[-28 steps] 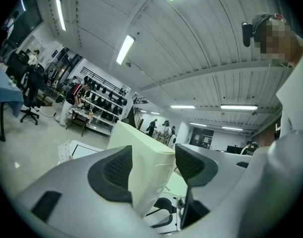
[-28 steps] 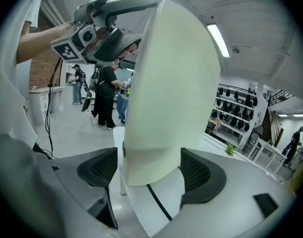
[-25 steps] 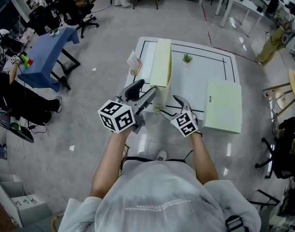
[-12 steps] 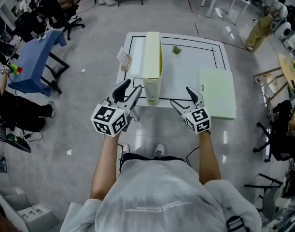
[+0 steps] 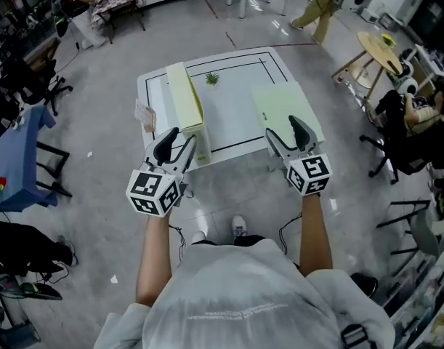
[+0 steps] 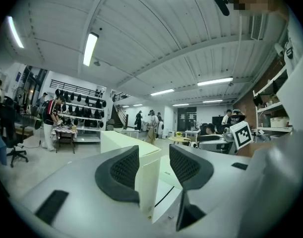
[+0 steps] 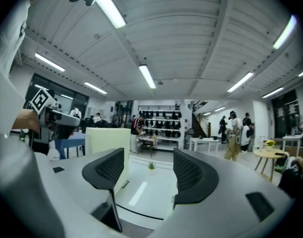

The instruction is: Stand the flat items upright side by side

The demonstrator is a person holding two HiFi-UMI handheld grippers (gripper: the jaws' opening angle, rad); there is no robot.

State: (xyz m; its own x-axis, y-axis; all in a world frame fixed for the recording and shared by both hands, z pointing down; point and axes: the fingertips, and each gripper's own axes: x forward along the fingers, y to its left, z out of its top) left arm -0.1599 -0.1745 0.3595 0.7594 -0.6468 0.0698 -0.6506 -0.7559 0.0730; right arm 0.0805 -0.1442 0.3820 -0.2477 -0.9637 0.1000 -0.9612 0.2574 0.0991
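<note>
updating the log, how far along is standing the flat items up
Done: the first box stands upright. In hand: nothing; the left gripper has just been closing, that box's end between its fingers unpressed; the right gripper has just been closing, empty. Left: the second box lies flat.

My head camera looks down from high, and my two hand cameras look level, close, over the same white table.
</note>
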